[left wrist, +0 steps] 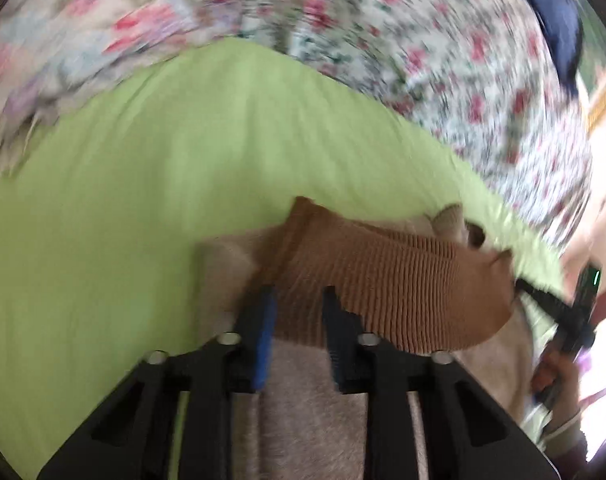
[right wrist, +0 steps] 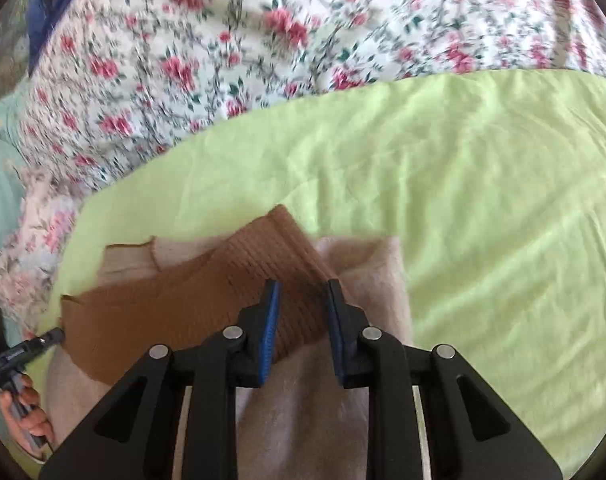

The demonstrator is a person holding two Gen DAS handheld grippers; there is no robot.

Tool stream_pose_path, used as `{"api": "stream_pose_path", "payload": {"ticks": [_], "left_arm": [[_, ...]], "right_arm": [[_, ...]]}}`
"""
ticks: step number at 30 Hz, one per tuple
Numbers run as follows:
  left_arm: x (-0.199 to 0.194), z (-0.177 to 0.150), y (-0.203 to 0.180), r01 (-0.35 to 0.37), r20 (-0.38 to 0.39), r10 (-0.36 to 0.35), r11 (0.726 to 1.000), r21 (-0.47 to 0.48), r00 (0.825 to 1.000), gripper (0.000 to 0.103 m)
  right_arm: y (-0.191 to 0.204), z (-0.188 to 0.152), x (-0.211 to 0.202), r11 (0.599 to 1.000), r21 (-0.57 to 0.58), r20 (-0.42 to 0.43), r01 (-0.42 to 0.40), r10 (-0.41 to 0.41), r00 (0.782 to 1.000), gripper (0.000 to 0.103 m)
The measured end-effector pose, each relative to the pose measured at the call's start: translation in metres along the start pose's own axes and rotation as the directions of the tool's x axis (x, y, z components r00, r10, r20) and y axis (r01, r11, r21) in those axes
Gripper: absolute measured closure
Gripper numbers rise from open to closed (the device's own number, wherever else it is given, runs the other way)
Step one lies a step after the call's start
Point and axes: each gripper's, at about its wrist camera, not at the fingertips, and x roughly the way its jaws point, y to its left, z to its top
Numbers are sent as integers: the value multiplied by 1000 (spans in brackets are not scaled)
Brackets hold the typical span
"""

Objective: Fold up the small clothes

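On the green sheet (right wrist: 483, 184) lies the small garment (right wrist: 303, 392) — pale fleece, ribbed brown band (left wrist: 403, 280) folded across it. Left gripper (left wrist: 299, 300) and right gripper (right wrist: 303, 292) hover over that band, jaws slightly parted, pinching nothing. Likely mid-fold — next, pinch an edge and carry it over.

Looks like a bedroom in a home. Soft green sheet (right wrist: 483, 184) spread wide and wrinkly, like on a bed. Behind it a puffy quilt (right wrist: 231, 52) with pink roses and little green leaves. More soft bedding in pale blue-green (right wrist: 1, 184) at the left edge of the right view. Small clothes lying on the sheet: a fuzzy cream top (right wrist: 303, 412) with a brown ribbed band (right wrist: 191, 308).
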Motion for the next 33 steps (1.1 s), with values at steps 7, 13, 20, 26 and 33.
{"api": "stream_pose_path", "payload": {"ticks": [7,13,20,26,33], "left_arm": [[-68,-59,-6,-4,69,6,1000,-30,998,61],[-117,-138,-30,79,67,-77,997,-26,995,44],[-118,-210,-39,139,9,-139,982,-127,990,39],[-102,-220,-33,150,23,-148,970,-191,989,39],[-90,-193,-8,141,82,-124,955,-262,989,39]], "right_arm": [[17,-46,-60,995,-23,9,-102,102,995,67],[40,-104,-91,981,-29,-26,-193,192,981,59],[58,-160,-103,959,36,-75,-280,282,957,54],[65,-172,-111,957,30,-88,-289,291,953,53],[58,-170,-111,964,42,-80,-262,265,961,50]]}}
